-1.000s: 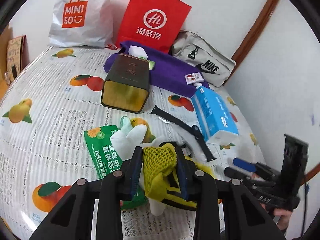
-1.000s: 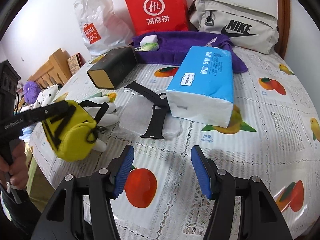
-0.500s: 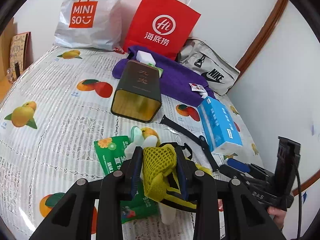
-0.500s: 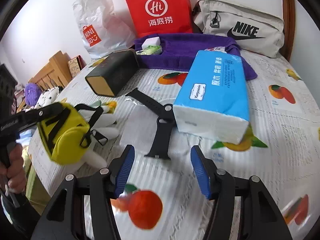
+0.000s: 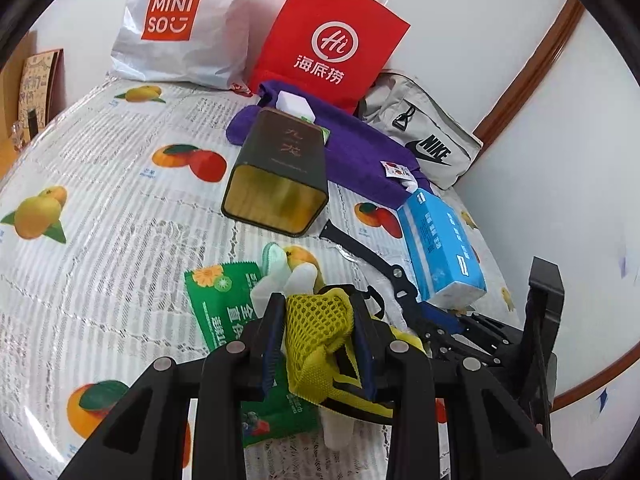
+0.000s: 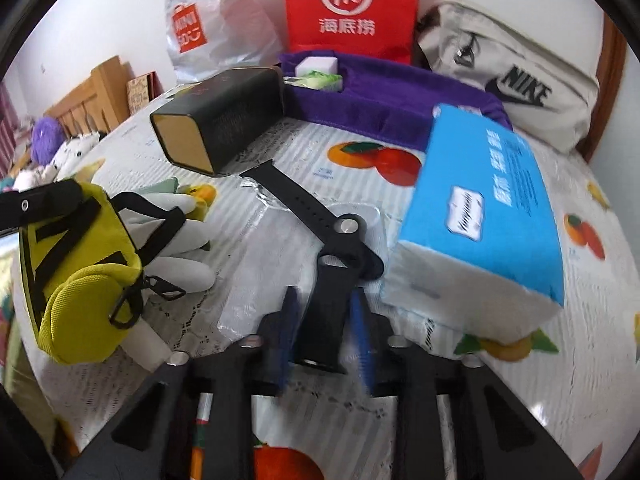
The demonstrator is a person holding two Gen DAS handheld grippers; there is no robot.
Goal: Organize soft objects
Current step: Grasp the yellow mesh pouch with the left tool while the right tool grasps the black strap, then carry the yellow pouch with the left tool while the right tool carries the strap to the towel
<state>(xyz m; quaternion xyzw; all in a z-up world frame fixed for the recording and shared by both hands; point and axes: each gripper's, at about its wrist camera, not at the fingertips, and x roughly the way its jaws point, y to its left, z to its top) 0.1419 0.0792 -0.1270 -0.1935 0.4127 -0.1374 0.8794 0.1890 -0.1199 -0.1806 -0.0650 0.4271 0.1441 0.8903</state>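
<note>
Your counter (image 5: 100, 240) carries a red bag (image 5: 328, 36) at the upper centre of the left view, with a blue tissue pack (image 6: 484, 208) at the right of the right view. Your left tool (image 5: 318, 332) grips the yellow pouch (image 5: 316, 320) at lower centre. Your right tool (image 6: 325, 332) has just been closing around the black watch strap (image 6: 324, 236); blur hides whether the pads touch it.

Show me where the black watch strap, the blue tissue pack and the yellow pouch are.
black watch strap (image 6: 326, 312): right wrist view, lower strap piece between the pads.
blue tissue pack (image 6: 486, 208): right wrist view, blue top face.
yellow pouch (image 5: 316, 316): left wrist view, mesh part between the pads.
</note>
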